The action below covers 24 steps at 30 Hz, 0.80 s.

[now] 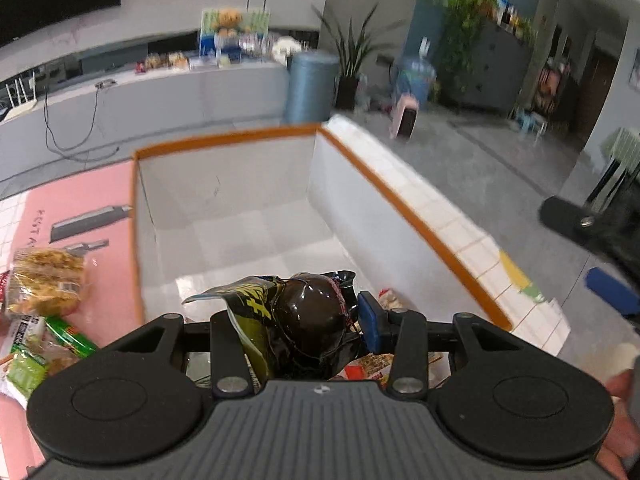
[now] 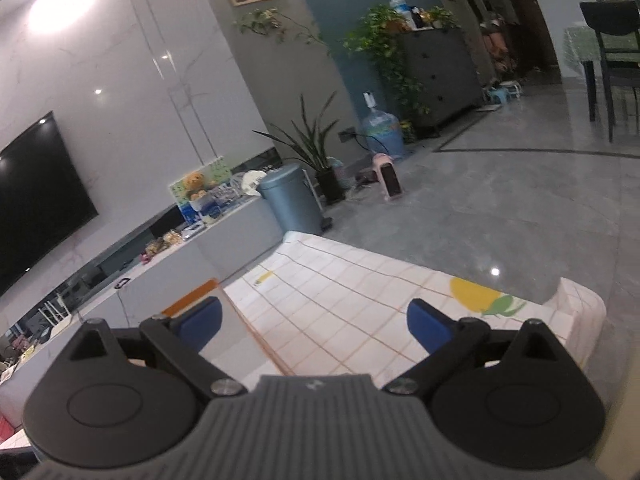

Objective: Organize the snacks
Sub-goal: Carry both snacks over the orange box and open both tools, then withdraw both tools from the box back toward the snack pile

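My left gripper (image 1: 308, 320) is shut on a dark brown snack packet (image 1: 310, 320) with a yellow-green printed end, held over the near end of a white box with an orange rim (image 1: 224, 142). Under the packet, a few red and orange snack packs (image 1: 374, 366) lie on the box floor. Left of the box, a bread-like snack in clear wrap (image 1: 46, 280) and green packets (image 1: 68, 336) lie on a pink sheet. My right gripper (image 2: 314, 322) stands open and empty above the checked tablecloth (image 2: 340, 300); its blue pad (image 1: 612, 292) shows at the right edge of the left wrist view.
The box's orange corner (image 2: 192, 298) shows at the left of the right wrist view. The table's far edge (image 2: 440, 268) drops to a grey tiled floor. Beyond stand a blue-grey bin (image 2: 294, 204), a low TV cabinet (image 2: 180, 256), plants and a water jug (image 2: 382, 132).
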{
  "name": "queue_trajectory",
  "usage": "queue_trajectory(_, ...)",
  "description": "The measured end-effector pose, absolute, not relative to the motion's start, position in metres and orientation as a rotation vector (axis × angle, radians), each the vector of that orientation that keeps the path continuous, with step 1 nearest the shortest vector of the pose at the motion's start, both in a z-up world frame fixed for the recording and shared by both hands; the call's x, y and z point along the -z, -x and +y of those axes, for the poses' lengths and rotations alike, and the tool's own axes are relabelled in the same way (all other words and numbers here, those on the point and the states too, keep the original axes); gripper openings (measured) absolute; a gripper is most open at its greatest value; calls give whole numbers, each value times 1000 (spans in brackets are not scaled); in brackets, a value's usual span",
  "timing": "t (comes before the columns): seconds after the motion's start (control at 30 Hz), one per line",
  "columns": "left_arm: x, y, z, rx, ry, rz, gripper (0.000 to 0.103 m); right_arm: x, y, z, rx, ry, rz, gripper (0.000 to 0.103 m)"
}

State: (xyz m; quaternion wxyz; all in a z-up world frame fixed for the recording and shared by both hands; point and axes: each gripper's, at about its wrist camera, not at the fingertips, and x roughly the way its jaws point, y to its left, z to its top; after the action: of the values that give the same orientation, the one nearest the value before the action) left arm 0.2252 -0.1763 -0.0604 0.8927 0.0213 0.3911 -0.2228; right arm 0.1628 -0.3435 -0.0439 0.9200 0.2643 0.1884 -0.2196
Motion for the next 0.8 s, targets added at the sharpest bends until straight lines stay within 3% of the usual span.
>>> queue_trajectory(0.23, 78, -244, -185, 437, -38, 903, 50, 54, -162, -356, 441, -627, 424, 96)
queue_trajectory(0.3, 79, -246, -187, 431, -49, 895, 75, 55, -163, -358, 441, -638, 428, 96)
queue_trajectory(0.37, 79, -244, -186, 429, -38, 891, 84, 57, -162, -356, 448, -640, 434, 96)
queue_trajectory(0.8, 53, -235, -155, 383, 47, 856, 85, 57, -158, -353, 440, -650, 442, 96)
